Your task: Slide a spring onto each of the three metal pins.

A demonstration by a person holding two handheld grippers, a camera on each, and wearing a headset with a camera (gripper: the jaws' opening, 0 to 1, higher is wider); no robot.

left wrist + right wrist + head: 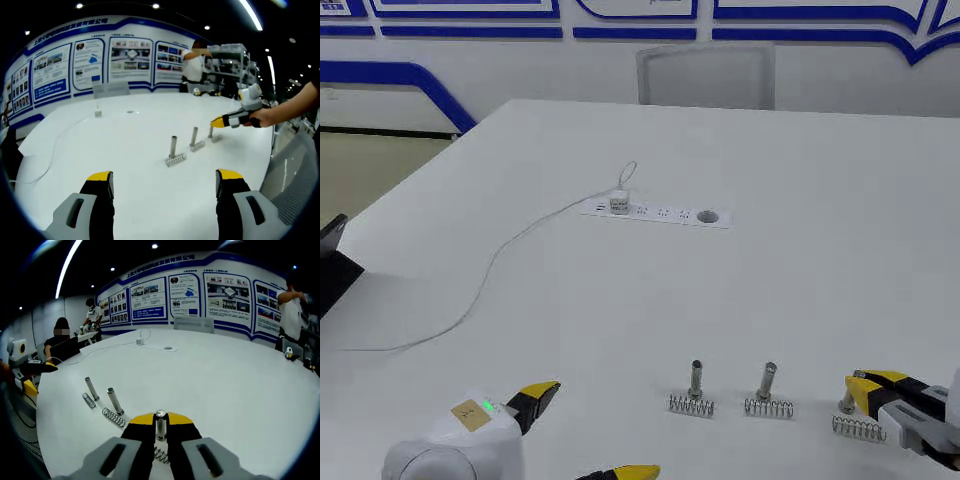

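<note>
**Metal pins all bare: three springs still to go on**

White and broad, the tabletop (800,170) carries the whole job close to its near edge. The left gripper (164,175), grey-bodied with yellow-tipped black jaws, hovers spread wide and empty, well apart from the work. The right gripper (160,419), of the same build, has its jaws drawn close on either side of the right-hand silver metal pin (160,427). Whether they actually press on it, I cannot tell.

That pin stands upright in a row with the middle silver pin (768,380) and the left-hand silver pin (696,377). None of the three wears a coil. Each small wire spring lies on its side on the tabletop just in front of its pin's foot: the left spring (691,405), the middle spring (768,408) and the right spring (859,428). By that showing, nothing is done yet and all three springs remain; the right-hand pin looks to be the one in hand.

Writing is scarce. The blue-and-white wall boards (187,287) carry a header line of characters and small print, all too small to read. A yellow sticker (471,414) on the left gripper's body bears a mark I cannot make out, and the white power strip (655,212) shows no legible brand.
</note>
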